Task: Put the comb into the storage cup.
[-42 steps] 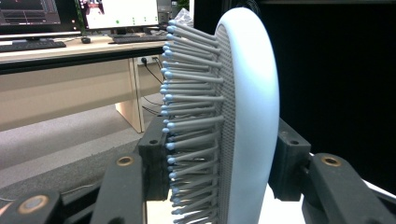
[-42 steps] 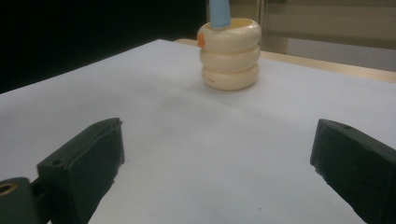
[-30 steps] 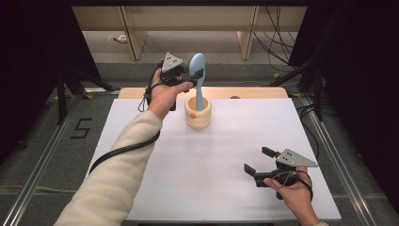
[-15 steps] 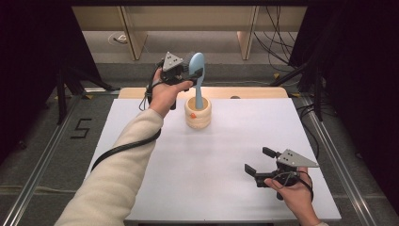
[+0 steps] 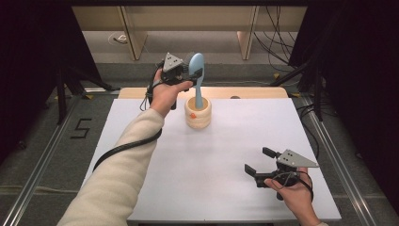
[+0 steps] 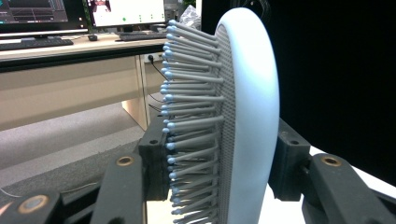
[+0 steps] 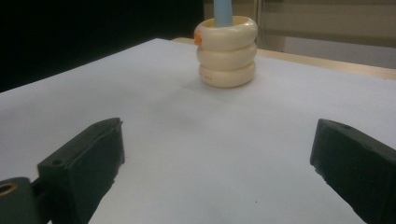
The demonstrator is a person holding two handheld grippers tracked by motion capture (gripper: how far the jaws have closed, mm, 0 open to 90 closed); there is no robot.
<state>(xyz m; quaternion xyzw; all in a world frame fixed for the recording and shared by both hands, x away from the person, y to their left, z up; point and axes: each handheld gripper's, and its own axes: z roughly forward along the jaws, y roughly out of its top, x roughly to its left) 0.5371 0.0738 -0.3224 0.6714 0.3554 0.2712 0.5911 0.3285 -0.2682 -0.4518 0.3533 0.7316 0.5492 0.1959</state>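
- A person works at a white table (image 5: 211, 179) with a hand-held tool in each hand.
- The left tool (image 5: 192, 71) is clamped on the head of a pale blue hairbrush (image 5: 196, 66); in the left gripper view one jaw presses into the bristles (image 6: 187, 93) and the other against the smooth back.
- The hairbrush stands nearly upright near the far edge of the table, its handle (image 5: 200, 96) down inside a cream holder (image 5: 198, 112) shaped like three stacked rings.
- The right tool (image 5: 260, 161) rests near the front right of the table, well apart from the holder, jaws wide open and empty.
- The step appears to be either seating the hairbrush in the holder or lifting it out; which one cannot be told.
- To do it well, keep the handle in line with the holder's opening and move straight up or down, so the light holder does not tip or slide.
- Hold the clamp firm, since bristles give under pressure and the head could twist.
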